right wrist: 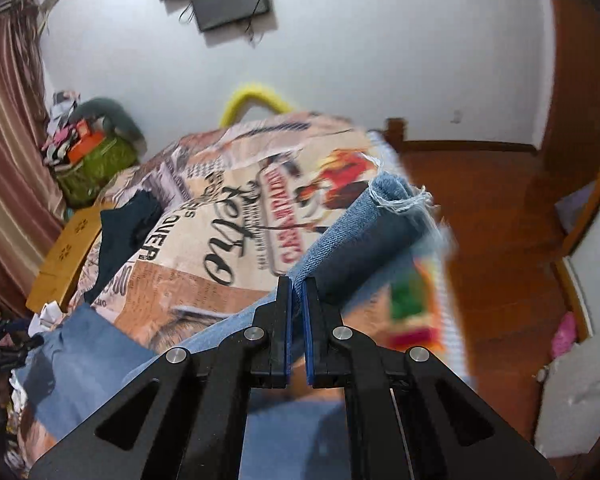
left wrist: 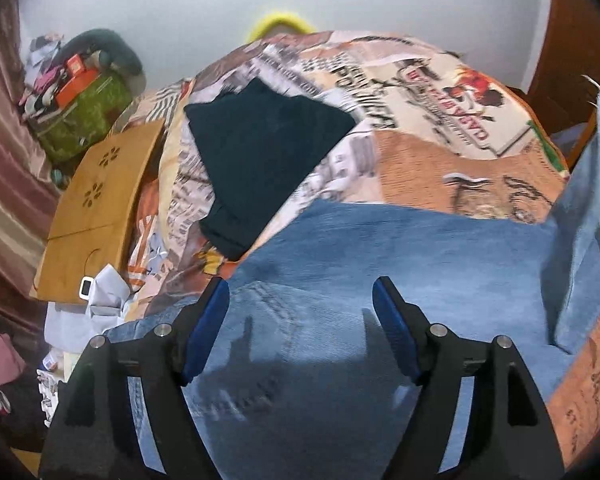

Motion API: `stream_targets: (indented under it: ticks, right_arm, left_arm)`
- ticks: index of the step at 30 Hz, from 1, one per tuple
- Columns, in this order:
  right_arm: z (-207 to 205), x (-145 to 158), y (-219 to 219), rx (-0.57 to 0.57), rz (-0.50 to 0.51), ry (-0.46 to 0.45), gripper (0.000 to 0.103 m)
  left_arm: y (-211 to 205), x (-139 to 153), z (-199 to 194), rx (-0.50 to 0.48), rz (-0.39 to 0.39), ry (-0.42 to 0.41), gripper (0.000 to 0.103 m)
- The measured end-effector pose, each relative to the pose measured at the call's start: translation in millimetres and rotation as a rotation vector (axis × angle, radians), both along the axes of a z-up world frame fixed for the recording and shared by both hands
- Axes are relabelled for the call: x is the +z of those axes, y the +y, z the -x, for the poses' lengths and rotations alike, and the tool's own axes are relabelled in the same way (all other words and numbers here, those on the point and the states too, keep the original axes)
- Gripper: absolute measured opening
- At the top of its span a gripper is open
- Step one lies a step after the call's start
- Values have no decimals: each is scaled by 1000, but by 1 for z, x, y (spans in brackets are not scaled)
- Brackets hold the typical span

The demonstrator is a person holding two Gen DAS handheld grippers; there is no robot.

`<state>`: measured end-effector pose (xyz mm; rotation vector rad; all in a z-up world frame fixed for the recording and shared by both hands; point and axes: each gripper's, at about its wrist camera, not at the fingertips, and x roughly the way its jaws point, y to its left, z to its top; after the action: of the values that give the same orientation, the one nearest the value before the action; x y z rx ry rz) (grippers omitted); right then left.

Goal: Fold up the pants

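The blue jeans [left wrist: 400, 264] are lying across the printed bedspread [left wrist: 420, 152], at six o'clock in the left view. The right gripper [right wrist: 298, 284] is pinching the frayed leg hem, lifting it toward one o'clock. The left gripper [left wrist: 300, 292] is hanging wide, empty. Denim looks heavy, limp; grasping hems and waistband suits. Legs are running lengthwise rightward.

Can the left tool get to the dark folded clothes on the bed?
Probably yes. The left tool is open and holds nothing, over the blue jeans. The dark folded clothes lie just beyond on the bedspread, with nothing on top or between.
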<state>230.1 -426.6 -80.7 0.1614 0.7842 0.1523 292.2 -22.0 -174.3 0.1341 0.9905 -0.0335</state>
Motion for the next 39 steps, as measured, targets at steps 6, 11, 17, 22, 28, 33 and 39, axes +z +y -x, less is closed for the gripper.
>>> stream_targets:
  ticks: [6,11,17,22,28,33,39]
  right_arm:
    - [53,-24,-61,-171,180,135,13]
    - [85,-41,-95,-256,95,190,15]
    - [62,-46,-59,-174,36,148,50]
    - [47,-91,-47,-194,43,236,51]
    - [53,-138,-73,-368,-6,313,51]
    - [49,-156,-96,-414,-158,338,48]
    - [55,-144,-106,-416,-181,275,6]
  left_arm:
    - [-18,11,21,-33,-9,-21,79]
    - [-21,10,27,-27,-35,-23,79]
    - [-13,4,27,19,-12,-5,79]
    - [0,2,32,59,-38,-14,79]
    - [21,-3,37,109,-47,-7,79]
    - [39,-10,40,163,-20,20,79]
    - [51,-9,49,202,-11,24,79]
